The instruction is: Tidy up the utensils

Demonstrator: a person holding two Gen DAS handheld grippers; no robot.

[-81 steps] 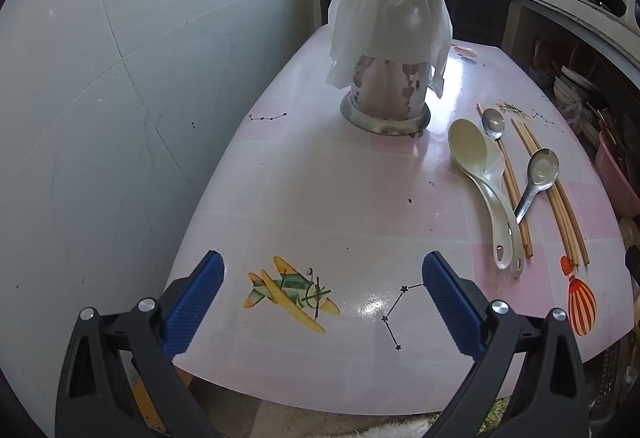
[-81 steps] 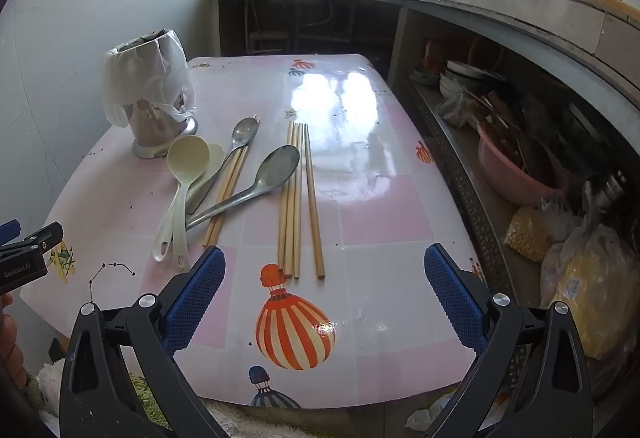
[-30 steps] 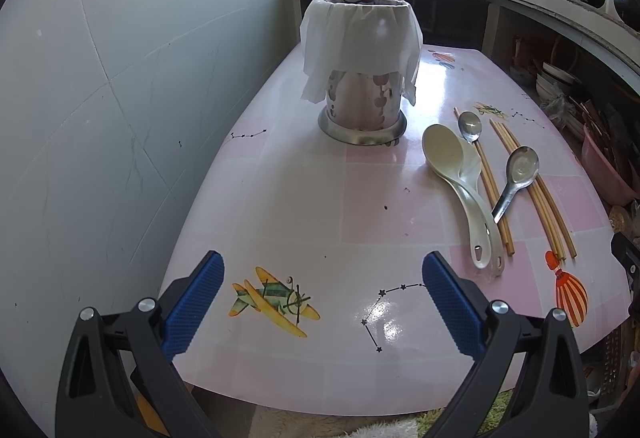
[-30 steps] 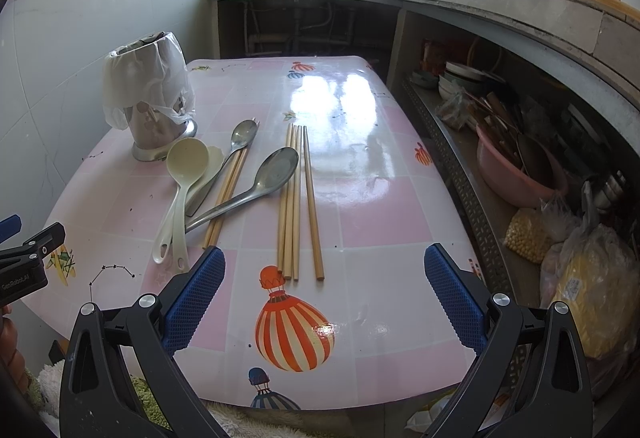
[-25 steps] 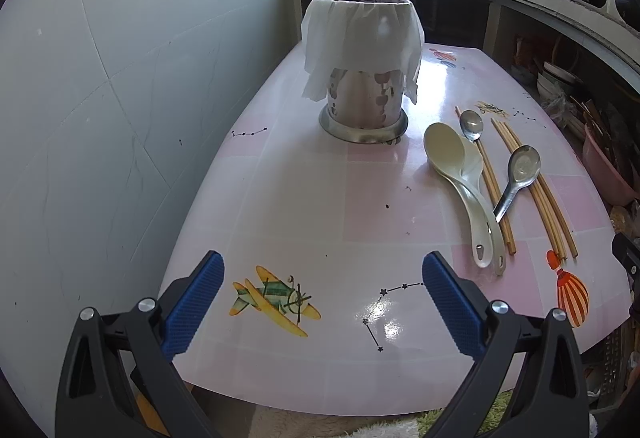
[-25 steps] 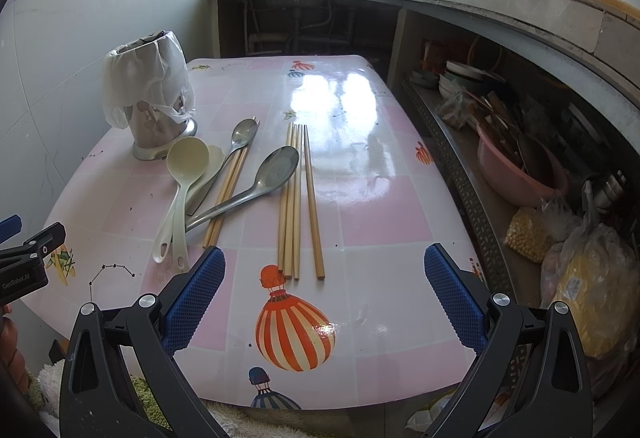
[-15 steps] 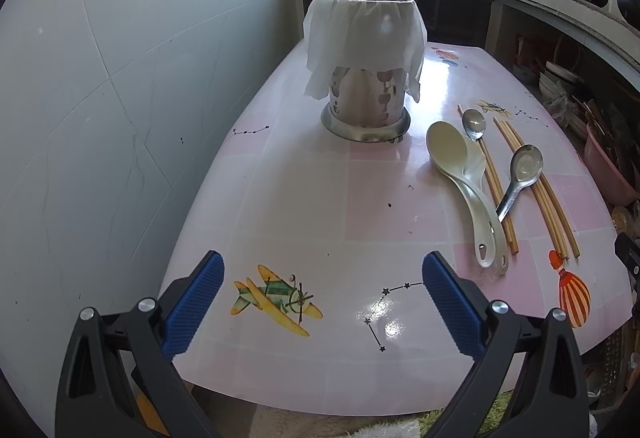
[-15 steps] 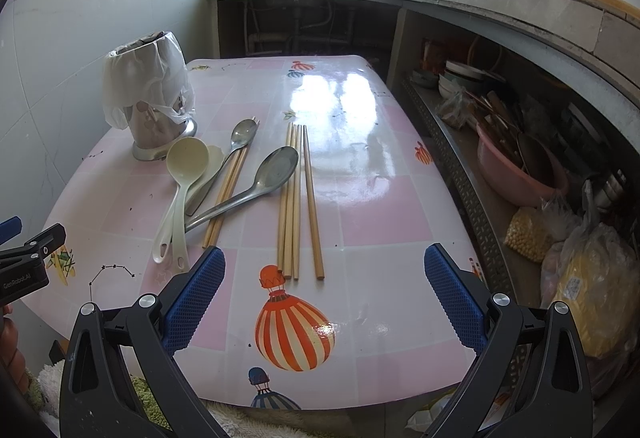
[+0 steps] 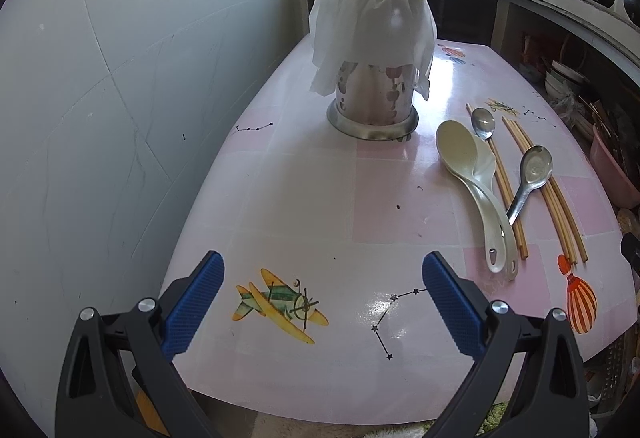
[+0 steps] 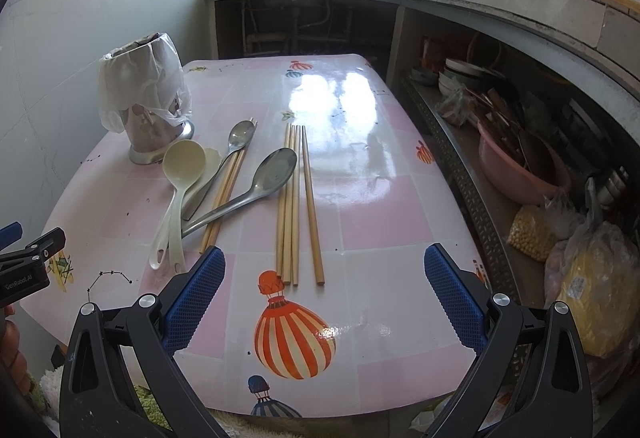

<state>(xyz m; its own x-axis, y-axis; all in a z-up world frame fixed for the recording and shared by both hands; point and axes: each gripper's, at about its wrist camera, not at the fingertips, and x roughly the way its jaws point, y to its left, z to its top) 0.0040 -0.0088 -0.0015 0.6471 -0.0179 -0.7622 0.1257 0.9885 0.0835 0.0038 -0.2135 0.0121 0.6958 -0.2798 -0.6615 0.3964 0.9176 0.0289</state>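
Both my tongs are spread wide, gripping nothing: left tongs and right tongs hover over the near worktop edge. Chopsticks and spoons lie at 12 o'clock, holder at 11

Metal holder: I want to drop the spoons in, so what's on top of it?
A white cloth drapes over the holder, covering its rim and upper wall. Whatever is inside is mostly hidden.
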